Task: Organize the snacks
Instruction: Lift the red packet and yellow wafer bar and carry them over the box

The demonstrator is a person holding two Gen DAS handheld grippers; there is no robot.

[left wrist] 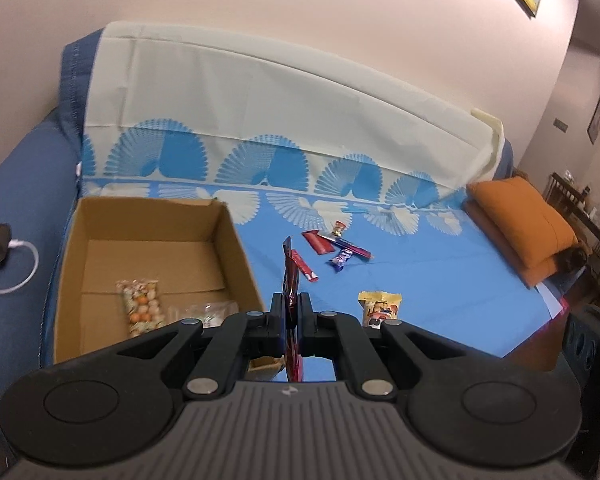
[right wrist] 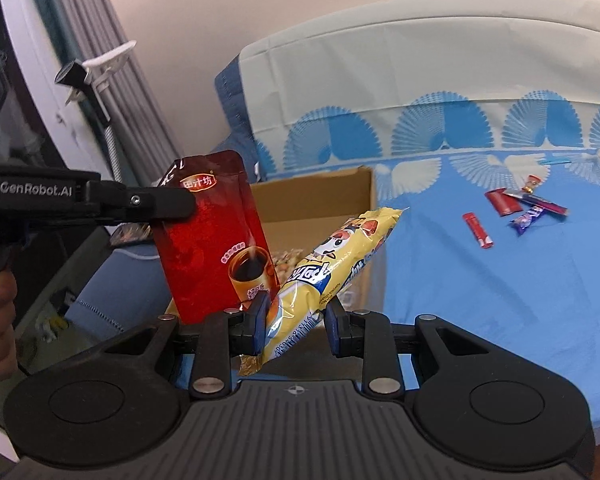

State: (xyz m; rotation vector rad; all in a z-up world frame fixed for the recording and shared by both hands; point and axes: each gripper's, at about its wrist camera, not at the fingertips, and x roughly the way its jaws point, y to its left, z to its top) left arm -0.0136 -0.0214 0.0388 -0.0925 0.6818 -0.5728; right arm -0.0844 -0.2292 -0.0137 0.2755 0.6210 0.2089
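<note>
Our left tool point(left wrist: 291, 312) is clamped on the red pouch point(right wrist: 216, 236), and our right tool point(right wrist: 296, 316) grips the yellow snack pack point(right wrist: 332, 264). We hold both just beside the open cardboard box point(left wrist: 236, 248) on the sofa's blue cover point(left wrist: 440, 280), where small wrapped snacks point(left wrist: 332, 248) lie scattered.
</note>
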